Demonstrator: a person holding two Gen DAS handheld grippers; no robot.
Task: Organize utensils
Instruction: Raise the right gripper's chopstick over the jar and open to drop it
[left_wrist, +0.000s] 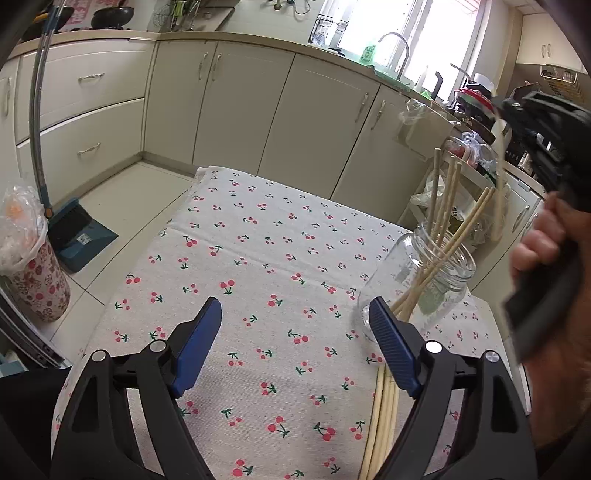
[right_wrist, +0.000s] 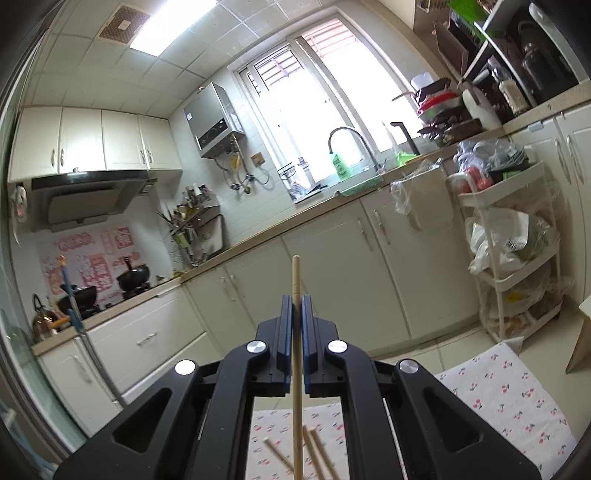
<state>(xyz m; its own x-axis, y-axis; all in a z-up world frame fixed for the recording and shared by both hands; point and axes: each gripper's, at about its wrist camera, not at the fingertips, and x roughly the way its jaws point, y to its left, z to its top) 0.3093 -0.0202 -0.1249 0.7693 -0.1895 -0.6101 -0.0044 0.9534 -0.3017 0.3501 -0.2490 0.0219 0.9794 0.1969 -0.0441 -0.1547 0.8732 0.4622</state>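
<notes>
A single pale wooden chopstick was pinched upright between the closed blue pads of the right gripper, its tip rising above them. The left gripper was spread wide over the cherry-print cloth, nothing held. More chopsticks lay beneath its right finger; others stood in a glass jar just beyond.

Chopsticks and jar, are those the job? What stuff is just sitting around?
For the job: glass jar holding chopsticks; loose chopsticks on the cloth; one chopstick in the right gripper.

Just around: dustpan, flowery bin, green bottle.
</notes>
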